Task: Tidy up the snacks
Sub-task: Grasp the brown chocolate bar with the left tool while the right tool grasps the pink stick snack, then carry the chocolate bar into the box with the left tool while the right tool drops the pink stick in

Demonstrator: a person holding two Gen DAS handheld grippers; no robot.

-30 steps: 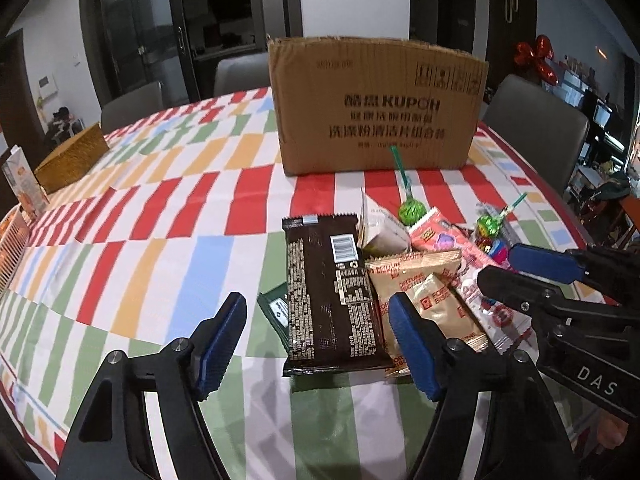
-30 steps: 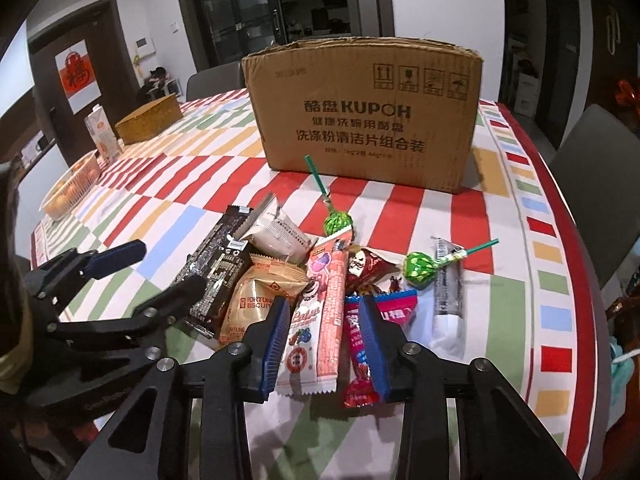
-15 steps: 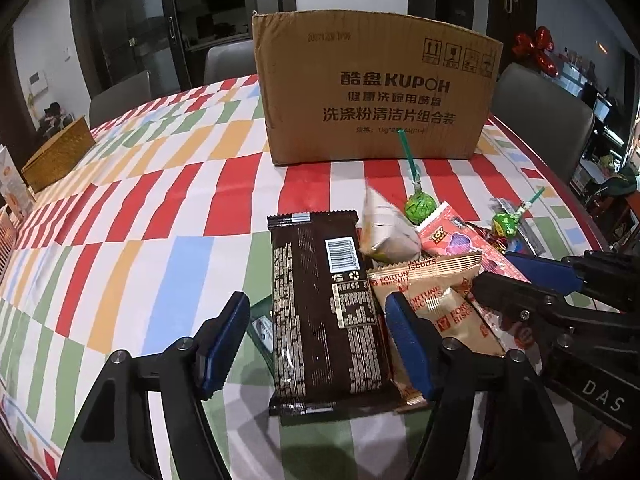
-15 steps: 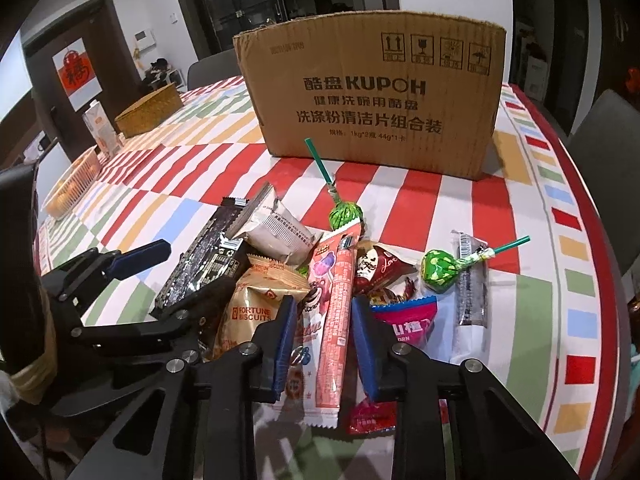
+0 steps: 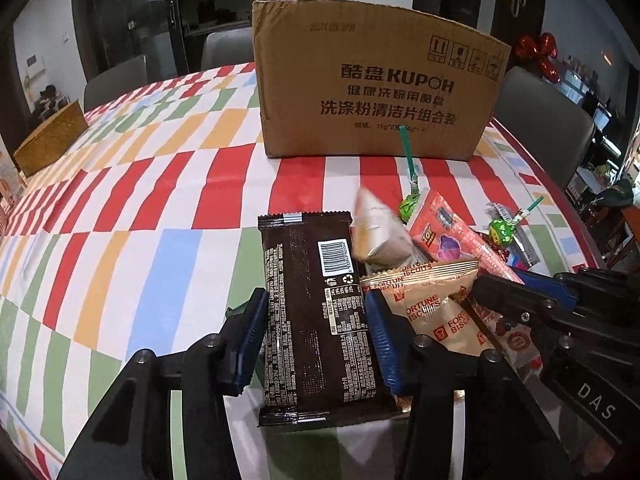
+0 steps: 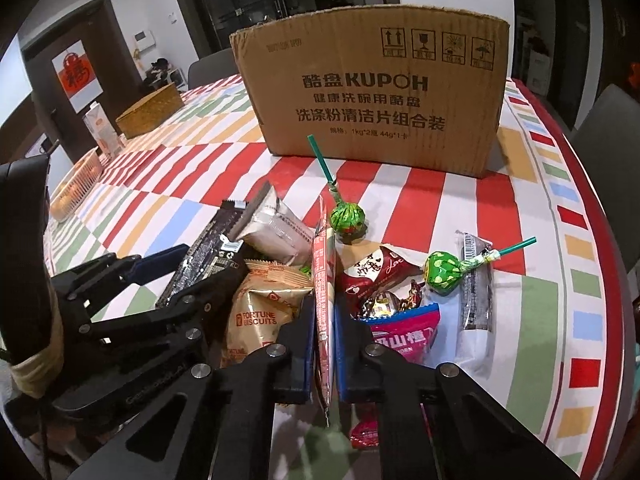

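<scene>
Partly hidden, pink wrapper (image 6: 325,312) edge-on in right gripper (image 6: 323,344)

Lying heaped on the striped-cloth table (image 5: 120,272) before the brown cardboard box (image 5: 372,92): dark flat chocolate wrapper (image 5: 316,320) leftmost, gold biscuit packets (image 5: 432,304) just right, green-wrapped lollipops (image 6: 347,218) behind, toward the box.

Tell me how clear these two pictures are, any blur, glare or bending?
Left wrist view: fisheye bows the cardboard box, dark corners, pale snack packet motion-smeared, glare on the dark chocolate wrapper. Right wrist view: same bending, sharp pile, pink packet edge-on between the pads.
</scene>
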